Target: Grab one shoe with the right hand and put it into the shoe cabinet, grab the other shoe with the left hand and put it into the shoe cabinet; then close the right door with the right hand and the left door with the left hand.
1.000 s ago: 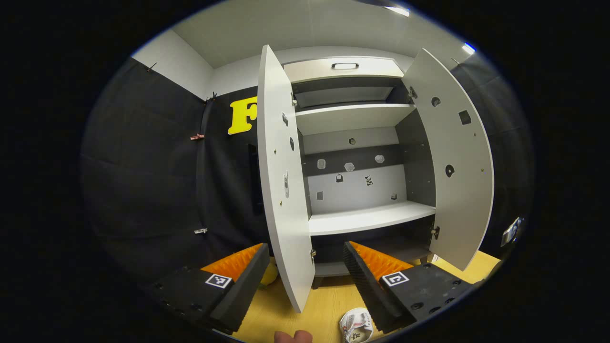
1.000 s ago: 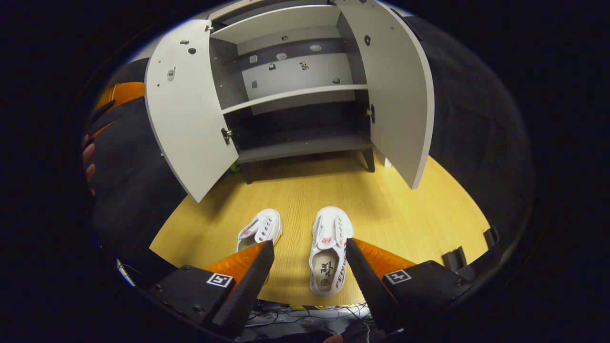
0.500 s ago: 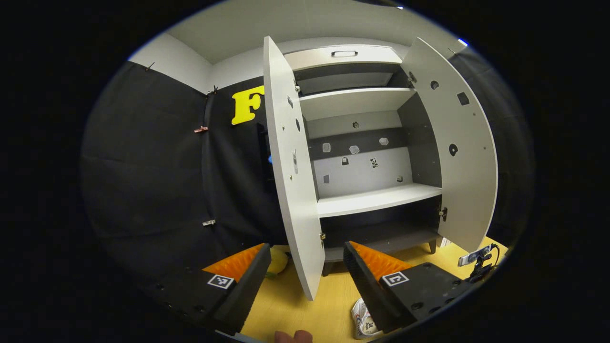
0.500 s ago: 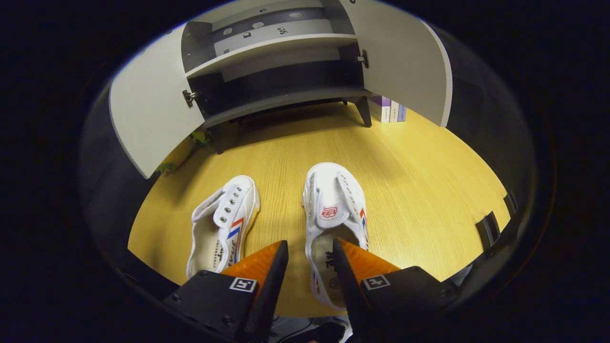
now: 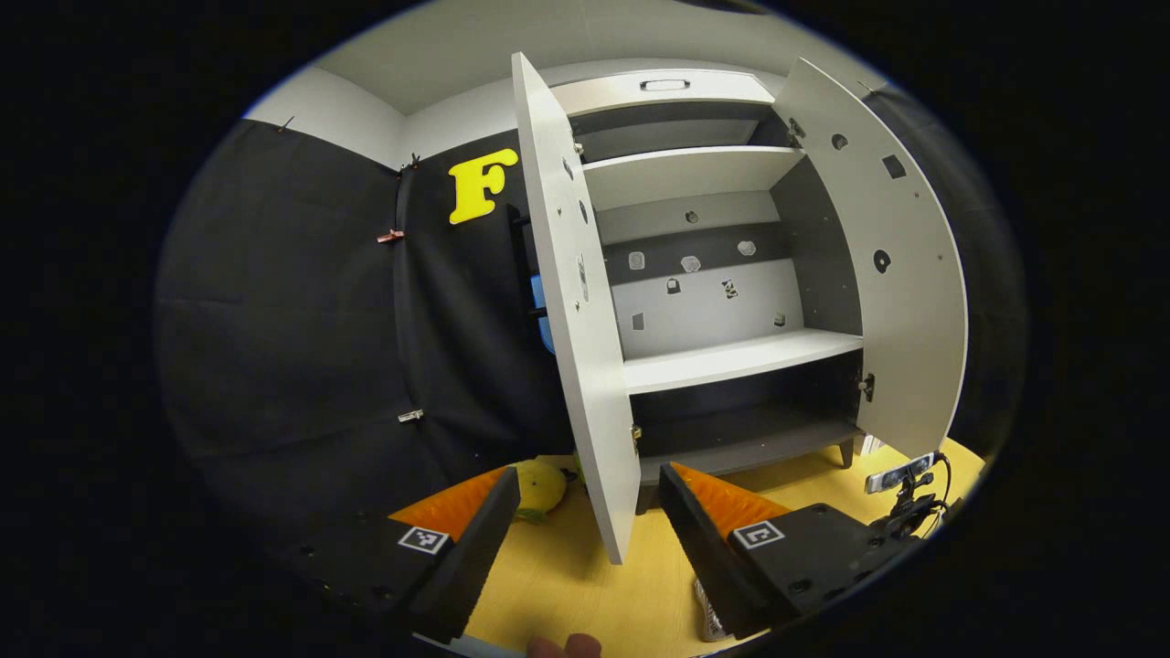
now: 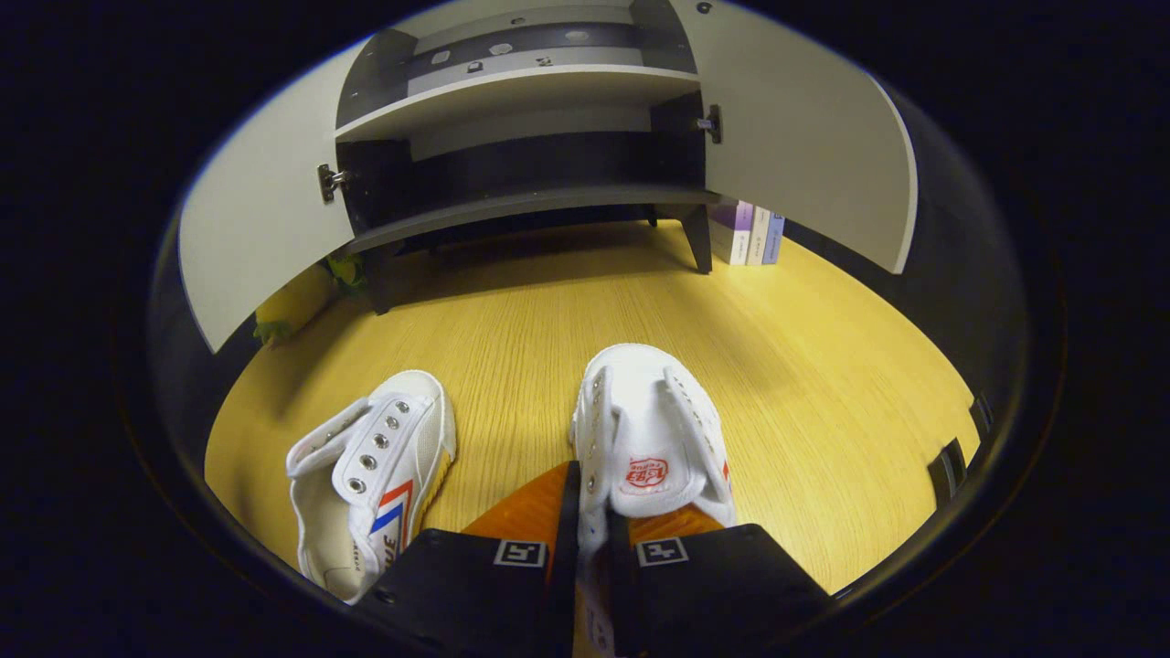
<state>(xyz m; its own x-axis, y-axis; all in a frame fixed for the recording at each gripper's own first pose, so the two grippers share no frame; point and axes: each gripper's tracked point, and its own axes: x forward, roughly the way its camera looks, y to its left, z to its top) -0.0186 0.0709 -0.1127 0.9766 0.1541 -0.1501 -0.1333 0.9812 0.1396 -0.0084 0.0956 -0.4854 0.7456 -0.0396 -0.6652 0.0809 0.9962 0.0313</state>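
in the right gripper view, the right gripper (image 6: 592, 512) was low over the wooden floor (image 6: 823, 366) and its 2 fingers were almost together, pinching the side wall of the right shoe (image 6: 654, 439) between them. this white shoe lay on the floor with its toe toward the shoe cabinet (image 6: 521, 196). the left shoe (image 6: 370, 475), white with red and blue stripes, lay on the floor just beside it, apart from the gripper. both cabinet doors stood open and the lower shelves held no shoes. some books (image 6: 749, 233) stood by the cabinet's right leg.

in the left gripper view, the left gripper (image 5: 585, 512) hung in the air before the cabinet, its fingers wide apart with nothing between them. the left door (image 5: 576, 311) stood edge-on in front of it and the right door (image 5: 900, 274) was swung wide. a yellow soft object (image 5: 539, 484), maybe a toy, lay on the floor behind the left door. a small white piece at the bottom edge was probably part of a shoe, but it was too hidden to be sure.
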